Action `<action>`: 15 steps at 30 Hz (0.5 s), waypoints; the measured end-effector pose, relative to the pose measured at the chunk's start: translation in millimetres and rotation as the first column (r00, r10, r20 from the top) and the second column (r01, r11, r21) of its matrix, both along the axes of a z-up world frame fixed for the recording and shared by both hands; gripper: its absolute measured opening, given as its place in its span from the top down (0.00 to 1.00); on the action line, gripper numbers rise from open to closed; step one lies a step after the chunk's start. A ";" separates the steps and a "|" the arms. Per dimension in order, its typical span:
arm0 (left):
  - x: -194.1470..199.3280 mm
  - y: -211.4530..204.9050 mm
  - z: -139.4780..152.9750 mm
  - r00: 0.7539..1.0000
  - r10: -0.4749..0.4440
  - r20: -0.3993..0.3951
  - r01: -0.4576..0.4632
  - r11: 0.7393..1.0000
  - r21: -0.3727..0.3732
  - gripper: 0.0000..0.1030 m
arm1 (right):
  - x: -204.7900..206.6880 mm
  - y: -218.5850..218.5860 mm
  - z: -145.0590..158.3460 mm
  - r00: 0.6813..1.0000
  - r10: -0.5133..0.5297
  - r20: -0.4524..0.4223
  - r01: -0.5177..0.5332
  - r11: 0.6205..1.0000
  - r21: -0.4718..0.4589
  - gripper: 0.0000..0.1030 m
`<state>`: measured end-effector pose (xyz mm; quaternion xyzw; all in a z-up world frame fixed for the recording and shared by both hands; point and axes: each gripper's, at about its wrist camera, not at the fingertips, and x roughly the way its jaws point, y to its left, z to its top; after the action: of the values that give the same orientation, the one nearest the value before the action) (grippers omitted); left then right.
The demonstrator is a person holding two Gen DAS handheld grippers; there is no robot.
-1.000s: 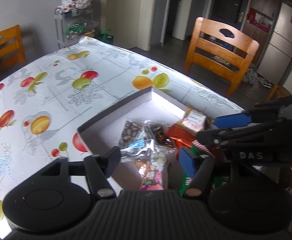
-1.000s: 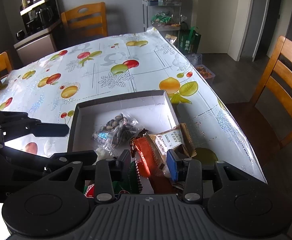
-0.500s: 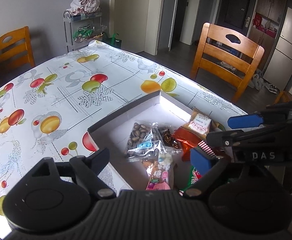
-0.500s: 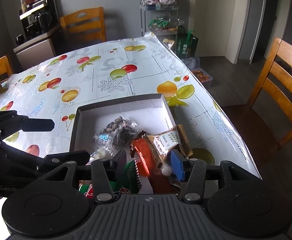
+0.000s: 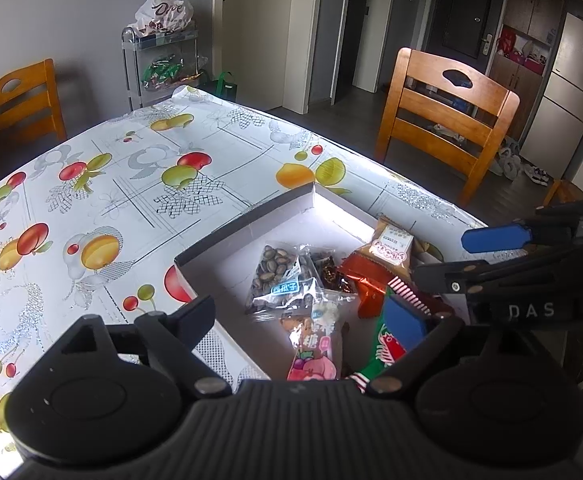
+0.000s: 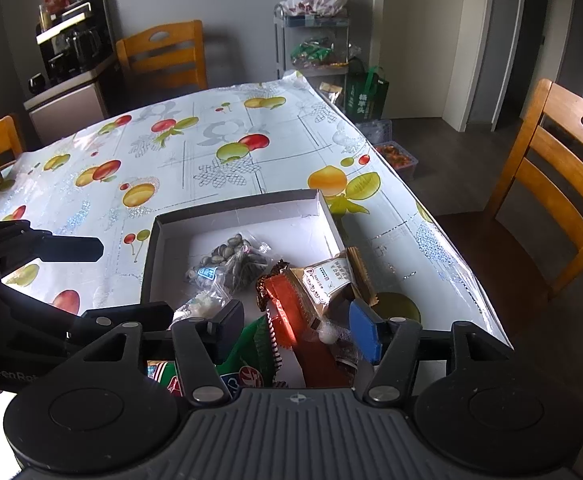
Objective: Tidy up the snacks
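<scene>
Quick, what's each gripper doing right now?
Left gripper: open, holding nothing.
Right gripper: open, holding nothing.

Two handheld grippers, mostly matte black plastic. Left gripper (image 5: pixel 299 316): ribbed dark-grey housing, round black discs on either side, silver screws at the finger pivots, one black fingertip and one with a blue pad. Right gripper (image 6: pixel 297 330): same ribbed grey body with a small compass-like mark, silver pivot screws, black left finger, blue pad on the other. Seen from the side: white "DAS" lettering on the right one, pale "GenRo" lettering on the left. Slivers of bare skin at frame edges.
</scene>
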<state>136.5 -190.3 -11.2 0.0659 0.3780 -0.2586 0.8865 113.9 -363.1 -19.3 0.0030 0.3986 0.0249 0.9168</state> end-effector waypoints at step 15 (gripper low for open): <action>-5.2 7.1 8.8 1.000 -0.015 0.016 0.016 1.000 -0.021 0.10 | -5.8 2.7 0.7 1.000 -0.005 0.006 0.005 1.000 -0.005 0.38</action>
<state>131.3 -183.2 -2.4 0.0617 0.3678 -0.2688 0.8880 108.1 -360.4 -18.5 0.0017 0.3960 0.0215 0.9180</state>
